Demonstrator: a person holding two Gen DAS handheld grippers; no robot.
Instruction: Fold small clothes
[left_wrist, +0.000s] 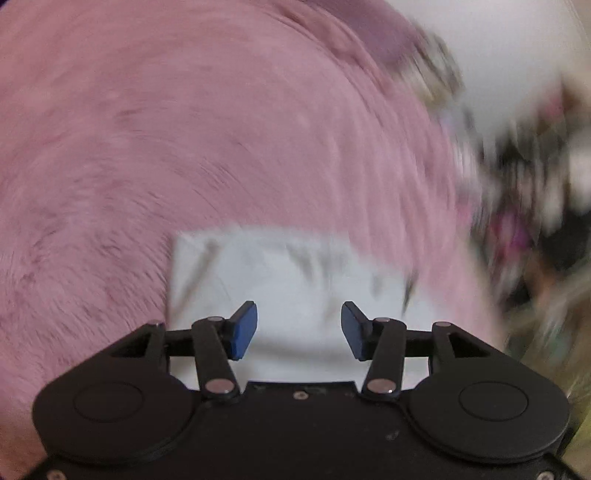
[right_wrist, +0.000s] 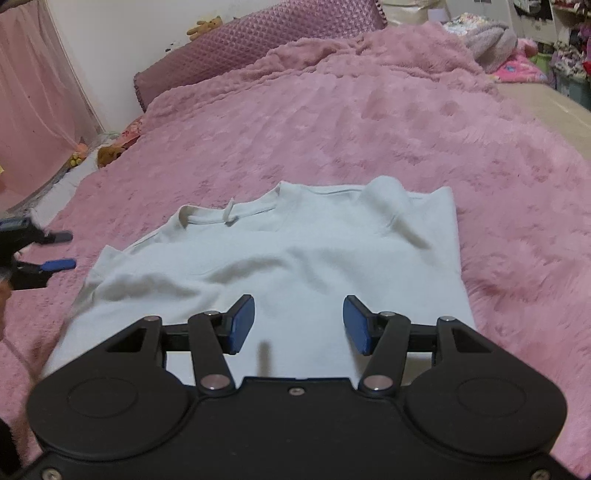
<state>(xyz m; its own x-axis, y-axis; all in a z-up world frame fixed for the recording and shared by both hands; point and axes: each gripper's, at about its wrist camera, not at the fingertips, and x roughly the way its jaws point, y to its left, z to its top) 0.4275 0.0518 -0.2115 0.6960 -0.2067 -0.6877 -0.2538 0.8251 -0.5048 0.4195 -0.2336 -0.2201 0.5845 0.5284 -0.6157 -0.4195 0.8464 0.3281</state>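
Shirt (right_wrist: 280, 258) partly folded on bed (right_wrist: 369, 122); left tongs (right_wrist: 61, 249) and right tongs (right_wrist: 299, 323) both agape, empty; advise pinching hem corners together, folding evenly toward collar.

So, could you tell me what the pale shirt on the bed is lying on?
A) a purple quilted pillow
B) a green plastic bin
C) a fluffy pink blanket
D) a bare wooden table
C: in the right wrist view the shirt lies spread on the pink blanket, with pink pile showing past its left, far and right edges; the purple pillow sits far behind it, by the wall.
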